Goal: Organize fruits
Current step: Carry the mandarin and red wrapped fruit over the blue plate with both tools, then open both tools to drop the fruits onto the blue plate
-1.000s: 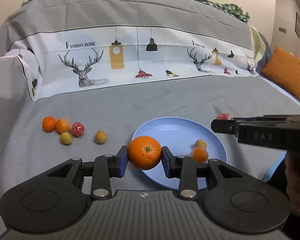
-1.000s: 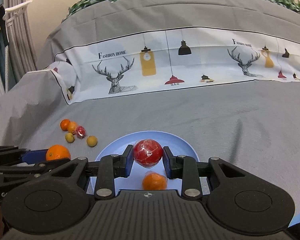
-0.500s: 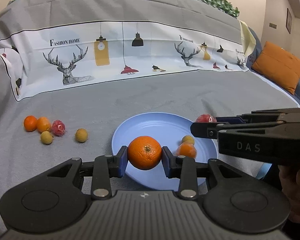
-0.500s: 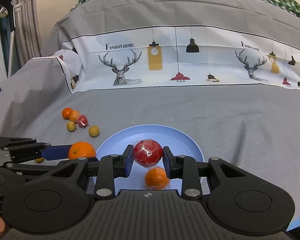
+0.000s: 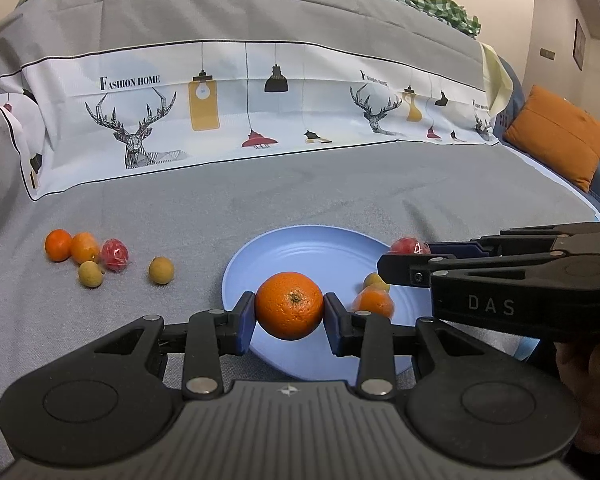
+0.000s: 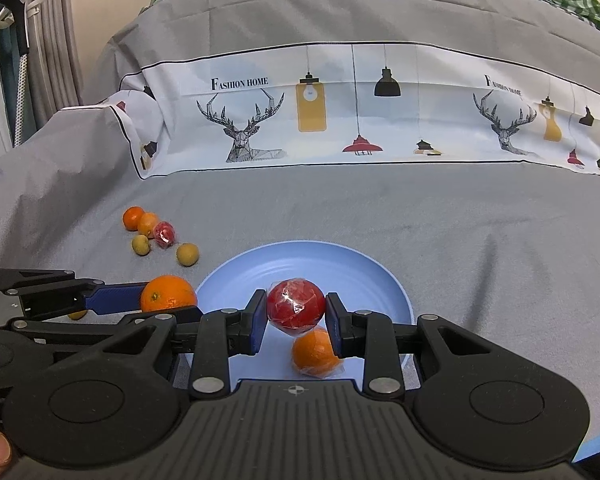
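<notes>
In your left view, the right tongs (image 5: pixel 406 258) hide most of the red wrapped fruit (image 5: pixel 407 246) at 3 o'clock. In your right view, a small yellowish fruit (image 6: pixel 77 314) peeks out under the left tongs (image 6: pixel 168 300) at 9 o'clock.

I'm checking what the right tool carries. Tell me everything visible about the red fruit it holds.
The red fruit is round, glossy and wrapped in clear crinkled film that catches the light. The right tool pinches it between blue pads on its two sides, holding it above the blue plate, just over a wrapped orange lying there.
</notes>
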`<state>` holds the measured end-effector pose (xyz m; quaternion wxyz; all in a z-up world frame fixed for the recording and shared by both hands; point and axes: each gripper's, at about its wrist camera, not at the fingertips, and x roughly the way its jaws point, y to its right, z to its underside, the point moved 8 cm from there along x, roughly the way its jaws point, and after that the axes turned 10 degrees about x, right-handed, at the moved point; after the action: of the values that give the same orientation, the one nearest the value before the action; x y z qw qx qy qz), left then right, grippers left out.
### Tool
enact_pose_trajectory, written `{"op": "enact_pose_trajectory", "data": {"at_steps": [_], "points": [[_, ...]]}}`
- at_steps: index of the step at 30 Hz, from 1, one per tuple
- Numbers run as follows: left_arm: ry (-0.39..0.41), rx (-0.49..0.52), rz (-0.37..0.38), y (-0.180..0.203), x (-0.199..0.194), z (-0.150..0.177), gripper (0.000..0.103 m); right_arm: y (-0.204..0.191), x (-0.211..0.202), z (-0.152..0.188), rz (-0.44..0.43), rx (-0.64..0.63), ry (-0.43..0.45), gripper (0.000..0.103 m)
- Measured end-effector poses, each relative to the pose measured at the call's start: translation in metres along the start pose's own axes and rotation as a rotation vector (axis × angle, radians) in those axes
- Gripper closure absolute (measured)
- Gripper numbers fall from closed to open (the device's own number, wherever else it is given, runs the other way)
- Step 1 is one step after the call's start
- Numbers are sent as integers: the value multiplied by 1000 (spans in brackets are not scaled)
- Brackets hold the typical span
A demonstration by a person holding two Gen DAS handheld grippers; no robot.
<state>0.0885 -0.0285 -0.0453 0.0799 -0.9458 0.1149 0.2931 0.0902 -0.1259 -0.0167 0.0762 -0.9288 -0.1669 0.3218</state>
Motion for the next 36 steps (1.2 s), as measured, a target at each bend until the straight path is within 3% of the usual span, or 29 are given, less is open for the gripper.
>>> {"op": "enact_pose_trajectory", "data": {"at_steps": [26,29,36], "points": [[-9,-2,11,2,3,2,62,-2,6,5,13,-17,-30,70],[-10,-8,8,1,4,2,62,0,10,7,27,-11,-49,65],[-11,-10,5,1,3,2,62,0,8,9,28,-11,-47,63]]}}
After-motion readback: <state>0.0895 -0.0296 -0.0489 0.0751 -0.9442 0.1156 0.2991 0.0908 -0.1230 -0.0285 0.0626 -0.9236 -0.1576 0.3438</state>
